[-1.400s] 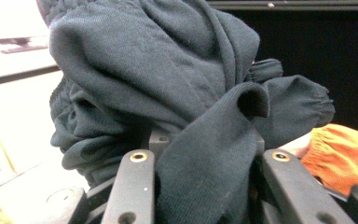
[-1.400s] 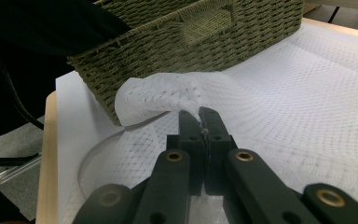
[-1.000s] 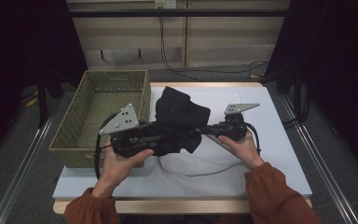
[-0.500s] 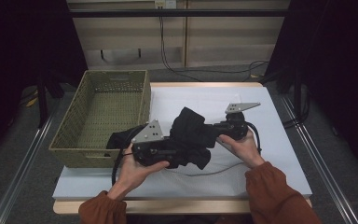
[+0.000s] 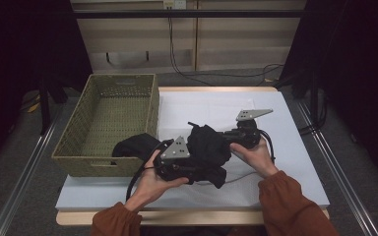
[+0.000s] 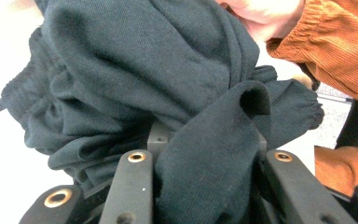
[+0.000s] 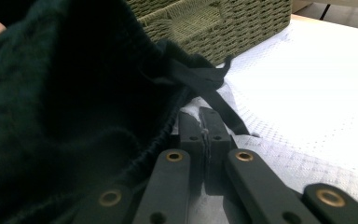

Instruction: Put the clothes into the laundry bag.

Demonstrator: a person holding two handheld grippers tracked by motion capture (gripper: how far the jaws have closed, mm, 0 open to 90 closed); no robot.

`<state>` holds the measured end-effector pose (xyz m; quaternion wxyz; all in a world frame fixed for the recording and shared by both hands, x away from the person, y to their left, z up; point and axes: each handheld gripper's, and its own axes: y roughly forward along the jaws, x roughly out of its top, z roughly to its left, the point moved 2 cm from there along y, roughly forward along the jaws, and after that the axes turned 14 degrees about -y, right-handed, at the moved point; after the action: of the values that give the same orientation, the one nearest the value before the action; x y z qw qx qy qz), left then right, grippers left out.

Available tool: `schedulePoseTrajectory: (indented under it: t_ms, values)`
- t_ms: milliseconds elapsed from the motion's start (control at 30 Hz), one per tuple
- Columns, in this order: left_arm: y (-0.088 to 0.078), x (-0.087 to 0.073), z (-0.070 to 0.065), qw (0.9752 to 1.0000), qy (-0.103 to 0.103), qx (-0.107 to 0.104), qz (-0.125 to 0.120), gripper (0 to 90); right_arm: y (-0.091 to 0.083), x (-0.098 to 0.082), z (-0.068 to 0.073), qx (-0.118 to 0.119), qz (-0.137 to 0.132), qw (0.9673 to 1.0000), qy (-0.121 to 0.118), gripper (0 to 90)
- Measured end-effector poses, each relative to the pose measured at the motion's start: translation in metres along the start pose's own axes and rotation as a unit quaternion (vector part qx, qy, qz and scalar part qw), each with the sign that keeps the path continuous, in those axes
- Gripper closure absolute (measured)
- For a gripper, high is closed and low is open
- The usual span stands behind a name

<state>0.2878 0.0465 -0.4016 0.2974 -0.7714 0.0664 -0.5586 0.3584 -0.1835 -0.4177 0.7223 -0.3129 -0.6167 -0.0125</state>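
A black garment (image 5: 206, 145) hangs bunched between my two grippers above the white table (image 5: 216, 103). My left gripper (image 5: 202, 169) points right from the person's left hand. In the left gripper view its jaws (image 6: 205, 140) are clamped on a thick fold of the garment (image 6: 144, 70), and the cloth hides the tips. My right gripper (image 5: 224, 137) points left at the garment's far side. Its pads (image 7: 205, 126) are pressed together in the right gripper view, with the garment (image 7: 51, 93) bunched against the left jaw and a black drawstring (image 7: 200, 79) lying across the tips.
A woven green basket (image 5: 103, 166) stands at the table's left, and more black cloth (image 5: 135, 145) lies against its front right corner. The same basket (image 7: 214, 23) sits just beyond the garment in the right gripper view. Cables trail from both grippers over the table.
The left hand has come right and down toward the front of the table, carrying the garment with it. The cloth is now bunched closer to the right gripper, which has kept still.
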Motion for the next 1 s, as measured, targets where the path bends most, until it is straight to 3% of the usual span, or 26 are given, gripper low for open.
schedulePoseTrajectory:
  t_ms: [433,533,633,700,733,867,933,1000]
  values:
    - [0.027,-0.011,-0.002,0.9990,0.011,0.003,0.044,66.1,0.001,0.000,0.001,-0.002,0.003,1.0000,-0.001,89.5]
    - [0.032,-0.015,0.000,0.9989,-0.001,0.004,0.047,65.9,0.001,0.000,0.002,-0.003,0.003,1.0000,-0.003,89.5]
    - [0.040,-0.018,0.001,0.9979,0.000,-0.002,0.065,65.5,0.001,0.001,0.003,0.000,0.002,1.0000,-0.004,89.5]
    - [0.044,-0.020,-0.001,0.9971,0.013,0.005,0.075,65.4,0.002,0.001,0.003,0.000,0.004,1.0000,-0.008,89.5]
    - [0.047,-0.021,-0.002,0.9975,0.003,0.002,0.070,65.3,0.002,0.001,0.004,0.000,0.003,1.0000,-0.007,89.5]
    - [0.053,-0.027,0.004,0.9953,0.009,0.015,0.095,64.8,0.001,0.001,0.004,-0.001,0.002,1.0000,-0.005,89.5]
    - [0.059,-0.030,0.004,0.9963,0.001,0.007,0.085,64.0,0.001,0.001,0.005,0.000,0.002,1.0000,-0.008,89.5]
    - [0.062,-0.032,0.004,0.9958,0.010,0.010,0.091,63.4,0.001,0.002,0.006,0.000,0.000,1.0000,-0.007,89.5]
